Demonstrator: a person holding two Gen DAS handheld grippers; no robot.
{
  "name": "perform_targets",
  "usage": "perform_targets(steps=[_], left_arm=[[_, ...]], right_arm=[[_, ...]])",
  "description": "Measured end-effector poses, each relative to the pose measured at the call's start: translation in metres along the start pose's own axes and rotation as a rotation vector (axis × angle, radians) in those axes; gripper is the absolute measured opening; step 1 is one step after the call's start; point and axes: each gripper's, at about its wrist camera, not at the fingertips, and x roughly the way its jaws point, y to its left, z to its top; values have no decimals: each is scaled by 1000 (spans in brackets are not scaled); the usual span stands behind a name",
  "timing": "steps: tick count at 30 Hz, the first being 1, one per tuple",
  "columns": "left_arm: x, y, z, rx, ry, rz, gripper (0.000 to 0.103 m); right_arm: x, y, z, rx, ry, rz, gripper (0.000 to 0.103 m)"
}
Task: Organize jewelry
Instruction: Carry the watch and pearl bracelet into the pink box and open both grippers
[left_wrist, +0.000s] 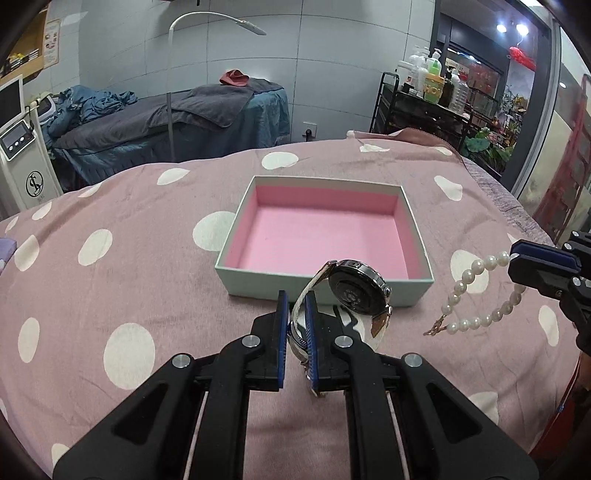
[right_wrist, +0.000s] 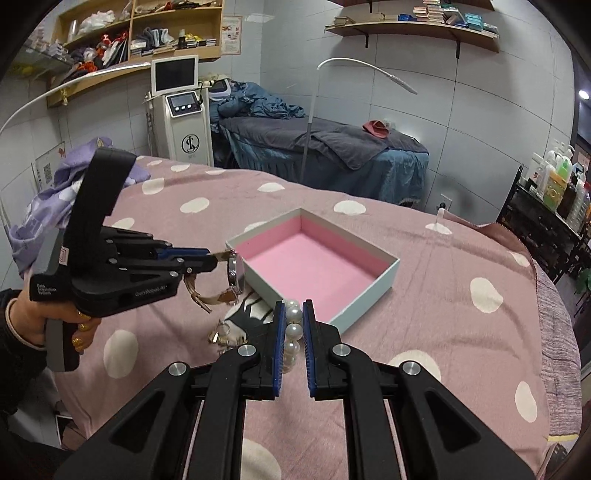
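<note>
A pale box with pink foam lining (left_wrist: 325, 236) sits open on the pink polka-dot bedspread; it also shows in the right wrist view (right_wrist: 314, 266). My left gripper (left_wrist: 297, 301) is shut on the strap of a wristwatch (left_wrist: 356, 288) and holds it just in front of the box's near wall. In the right wrist view the left gripper (right_wrist: 210, 256) holds the watch (right_wrist: 235, 277) at the box's left corner. My right gripper (right_wrist: 294, 308) is shut on a pearl bracelet (right_wrist: 294, 332). In the left wrist view the pearl bracelet (left_wrist: 476, 295) hangs from the right gripper (left_wrist: 517, 258).
The bedspread (left_wrist: 129, 280) covers a rounded bed. A dark patterned item (right_wrist: 251, 314) and small gold pieces (right_wrist: 221, 334) lie on it near the box. A purple cloth (right_wrist: 55, 199) lies at far left. A second bed (right_wrist: 325, 147), a machine (right_wrist: 183, 122) and a bottle trolley (left_wrist: 432, 99) stand beyond.
</note>
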Motion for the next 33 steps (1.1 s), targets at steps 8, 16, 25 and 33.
perform_targets(steps=[8,16,25,33], left_arm=[[42,10,49,-17,38,75,9],[88,15,61,-60,124,85,9],[117,10,51,-31,167,105,10],[114,4,57,27,145,121,14]], right_arm=[[37,-21,38,70,-19,-22,9],[83,-33,35,161,44,30,9],[113,-31,15,174,119,10,9],[115,-31,5,153,106,-10,28]])
